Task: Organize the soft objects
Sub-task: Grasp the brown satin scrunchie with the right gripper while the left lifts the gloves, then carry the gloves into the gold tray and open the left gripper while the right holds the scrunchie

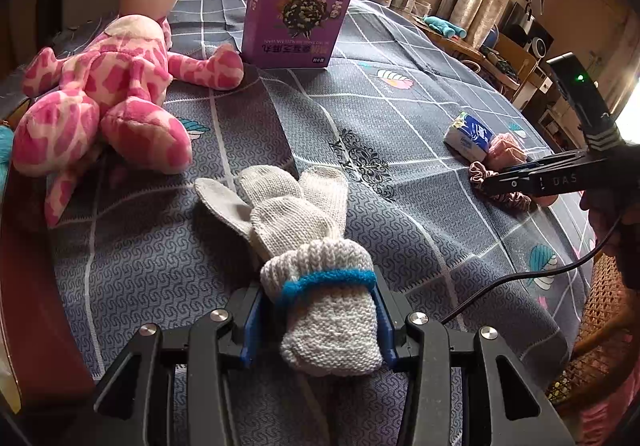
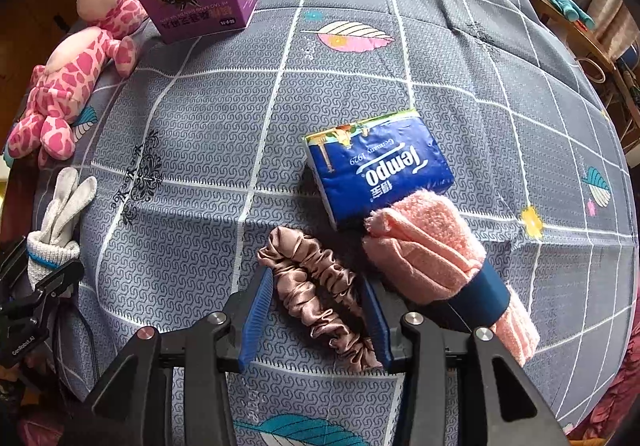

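Left gripper point(image 1: 318, 320): pinching the cuff of the white knit gloves point(image 1: 304, 242), blue pads pressed on both sides.
White knit gloves: fingers lie forward on the grey checked cloth point(image 1: 400, 94).
Right gripper point(image 2: 316, 314): jaws spread, straddling the brown satin scrunchie point(image 2: 316, 286); the left pad stands clear of it.
Brown satin scrunchie: flat on the cloth, just beside the pink towel roll point(image 2: 436, 258).
Tissue pack point(image 2: 376, 166): touching the roll's far end.
Pink plush toy point(image 1: 104, 94): beside the purple box point(image 1: 296, 22).
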`<action>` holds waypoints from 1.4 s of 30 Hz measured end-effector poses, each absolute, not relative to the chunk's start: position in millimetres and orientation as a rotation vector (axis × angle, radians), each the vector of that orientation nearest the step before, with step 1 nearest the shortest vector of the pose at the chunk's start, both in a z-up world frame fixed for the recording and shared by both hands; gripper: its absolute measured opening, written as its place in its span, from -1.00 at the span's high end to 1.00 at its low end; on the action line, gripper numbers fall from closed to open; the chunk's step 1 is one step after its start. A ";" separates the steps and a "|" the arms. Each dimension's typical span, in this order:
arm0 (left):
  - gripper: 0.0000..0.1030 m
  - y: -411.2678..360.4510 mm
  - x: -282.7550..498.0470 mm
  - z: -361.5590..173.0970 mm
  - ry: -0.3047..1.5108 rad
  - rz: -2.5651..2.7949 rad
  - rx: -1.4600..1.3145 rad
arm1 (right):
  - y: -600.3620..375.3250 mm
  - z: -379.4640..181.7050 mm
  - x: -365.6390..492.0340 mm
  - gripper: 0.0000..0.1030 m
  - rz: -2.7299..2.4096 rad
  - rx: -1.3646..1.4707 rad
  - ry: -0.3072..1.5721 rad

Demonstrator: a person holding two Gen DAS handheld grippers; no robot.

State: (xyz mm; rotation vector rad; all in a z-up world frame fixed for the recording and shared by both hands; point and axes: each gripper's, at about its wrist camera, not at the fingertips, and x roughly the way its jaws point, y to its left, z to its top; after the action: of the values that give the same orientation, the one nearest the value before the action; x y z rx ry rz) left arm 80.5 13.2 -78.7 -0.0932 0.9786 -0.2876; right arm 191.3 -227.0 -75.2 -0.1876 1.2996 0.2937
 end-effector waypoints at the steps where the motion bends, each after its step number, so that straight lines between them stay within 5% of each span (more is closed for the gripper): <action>1: 0.11 13.2 80.7 -78.7 0.979 -0.287 -0.093 | -224.7 -76.0 190.8 0.09 0.306 -0.193 1.303; 10: 0.10 12.7 80.9 -78.7 0.978 -0.285 -0.095 | -199.5 -81.6 177.1 0.14 0.367 -0.303 1.294; 12: 0.10 12.9 81.0 -78.8 0.978 -0.286 -0.100 | -194.5 -83.5 176.3 0.58 0.330 -0.333 1.264; 14: 0.10 13.1 81.0 -78.7 0.978 -0.286 -0.102 | -187.0 -84.8 172.0 0.61 0.316 -0.334 1.243; 20: 0.25 12.7 79.0 -76.4 0.967 -0.269 -0.086 | -191.0 -90.1 166.8 0.53 0.292 -0.244 1.244; 42: 0.24 74.1 22.7 19.3 0.776 -0.001 -0.105 | -186.7 -88.3 152.2 0.51 0.301 -0.348 1.155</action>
State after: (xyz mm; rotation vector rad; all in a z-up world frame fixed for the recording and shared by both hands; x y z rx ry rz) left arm 22.7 74.1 19.3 -0.1047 0.7762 -0.0010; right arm 152.2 -186.7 -88.3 -0.3476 1.1555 0.3010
